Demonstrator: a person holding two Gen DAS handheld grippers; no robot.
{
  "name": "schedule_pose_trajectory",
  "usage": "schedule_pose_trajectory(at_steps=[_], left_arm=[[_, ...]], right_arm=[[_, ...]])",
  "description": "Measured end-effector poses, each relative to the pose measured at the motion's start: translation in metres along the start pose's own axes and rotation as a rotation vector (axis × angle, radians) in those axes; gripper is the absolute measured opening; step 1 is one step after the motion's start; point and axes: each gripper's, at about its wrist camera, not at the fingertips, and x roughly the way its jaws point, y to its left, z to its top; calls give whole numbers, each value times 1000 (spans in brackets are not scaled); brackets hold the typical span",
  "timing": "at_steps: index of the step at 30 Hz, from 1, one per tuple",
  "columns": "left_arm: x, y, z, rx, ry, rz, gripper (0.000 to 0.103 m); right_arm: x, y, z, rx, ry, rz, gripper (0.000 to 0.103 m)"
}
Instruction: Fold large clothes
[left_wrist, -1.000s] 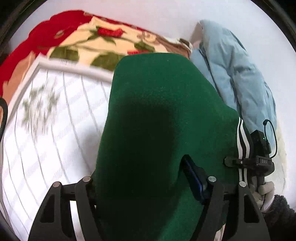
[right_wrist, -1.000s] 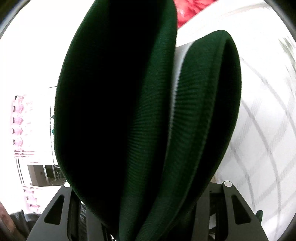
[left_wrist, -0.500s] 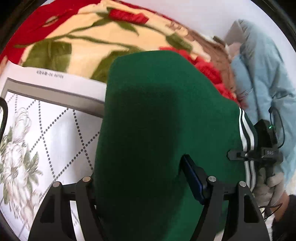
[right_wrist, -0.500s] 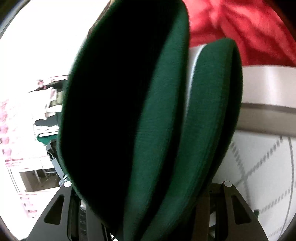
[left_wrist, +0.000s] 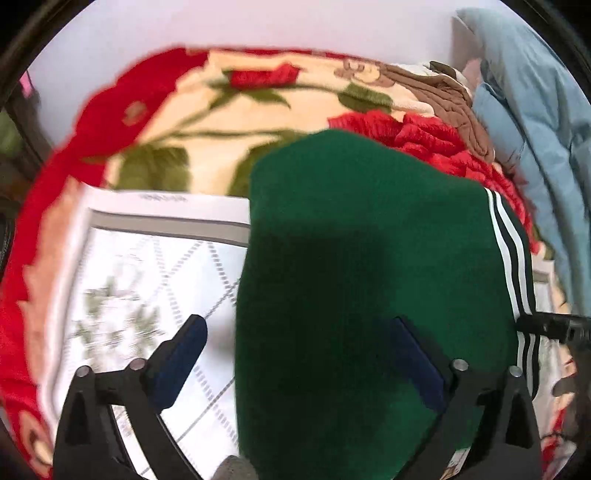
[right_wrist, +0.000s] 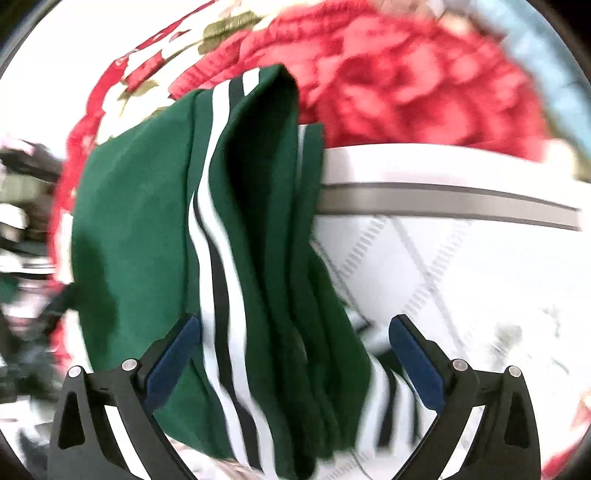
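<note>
The folded dark green garment (left_wrist: 351, 240) with white and black side stripes lies on the white patterned sheet (left_wrist: 147, 277), its far end reaching the floral blanket. My left gripper (left_wrist: 297, 321) is over its near end, jaws opening wide. The left pad (left_wrist: 181, 354) is clear of the cloth and the right pad (left_wrist: 413, 362) shows in front of it. In the right wrist view the green garment (right_wrist: 140, 221) slumps in loose folds between the jaws of my right gripper (right_wrist: 294, 319), which are opening wide too. Neither pad presses on it.
A red and cream floral blanket (left_wrist: 221, 110) lies along the far side of the sheet, also red blanket (right_wrist: 388, 74). A light blue padded jacket (left_wrist: 535, 129) is piled at the right against the white wall. The white sheet (right_wrist: 461, 277) has a grey border band.
Both grippers' jaws have spread apart and let go of the green garment, which has sunk onto the sheet. Both views have moved closer to the floral blanket.
</note>
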Motion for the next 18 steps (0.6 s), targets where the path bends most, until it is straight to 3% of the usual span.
schedule_pose_trajectory(at_steps=[3, 4, 6, 7, 11, 18], left_arm=[[-36, -11, -17, 16, -40, 93, 102], [-42, -14, -17, 15, -43, 105, 102], [-67, -21, -25, 16, -57, 104, 102], [-80, -25, -28, 22, -66, 112, 102], [-139, -33, -44, 32, -94, 139, 102], [-254, -42, -74, -8, -117, 111, 102]], right_arm=[[-36, 13, -28, -44, -100, -186, 103], [-44, 20, -42, -49, -122, -218, 103], [-89, -12, -93, -52, -173, -271, 103], [-98, -1, -107, -47, -192, -292, 103], [-154, 15, -147, -8, -239, -318, 103], [-287, 47, -228, -18, -345, -339, 103]])
